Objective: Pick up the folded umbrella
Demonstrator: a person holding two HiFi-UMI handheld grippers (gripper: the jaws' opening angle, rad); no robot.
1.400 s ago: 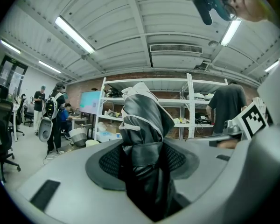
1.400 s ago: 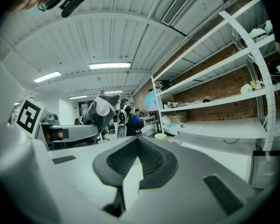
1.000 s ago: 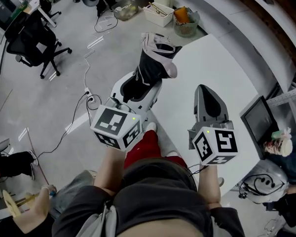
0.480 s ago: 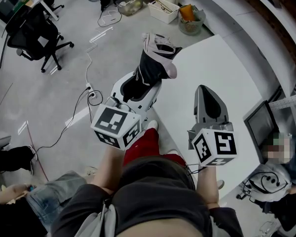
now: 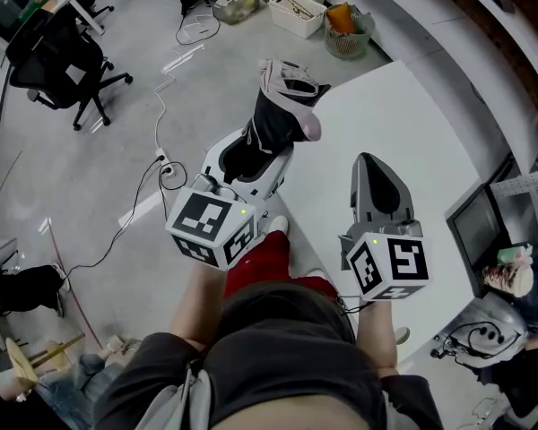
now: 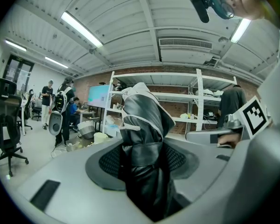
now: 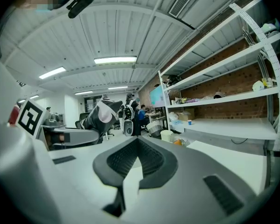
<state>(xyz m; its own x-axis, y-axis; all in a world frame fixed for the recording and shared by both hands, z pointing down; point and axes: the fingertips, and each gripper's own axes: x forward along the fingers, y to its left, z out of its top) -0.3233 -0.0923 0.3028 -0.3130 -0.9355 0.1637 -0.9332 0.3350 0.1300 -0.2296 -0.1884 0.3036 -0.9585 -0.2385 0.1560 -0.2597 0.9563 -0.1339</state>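
The folded umbrella (image 5: 278,119) is black with a pale pink-and-white end. It sticks forward out of my left gripper (image 5: 262,150), which is shut on its dark lower part, out past the left edge of the white table (image 5: 394,124) and above the floor. In the left gripper view the umbrella (image 6: 142,139) fills the middle between the grey pads (image 6: 109,162) of the left gripper (image 6: 143,164). My right gripper (image 5: 370,164) hovers over the table with its jaws together and nothing in them. In its own view the right gripper (image 7: 134,148) has pads that meet in a narrow V.
A black office chair (image 5: 58,70) stands on the floor at the far left, and cables (image 5: 161,173) trail below it. A white box (image 5: 296,12) and a wire basket (image 5: 343,36) sit beyond the table. A monitor (image 5: 471,231) and metal shelves (image 7: 219,97) stand to the right.
Both grippers keep their places in the view and the umbrella stays held. The floor and table have slid slightly, and a person at the bottom left has shifted.
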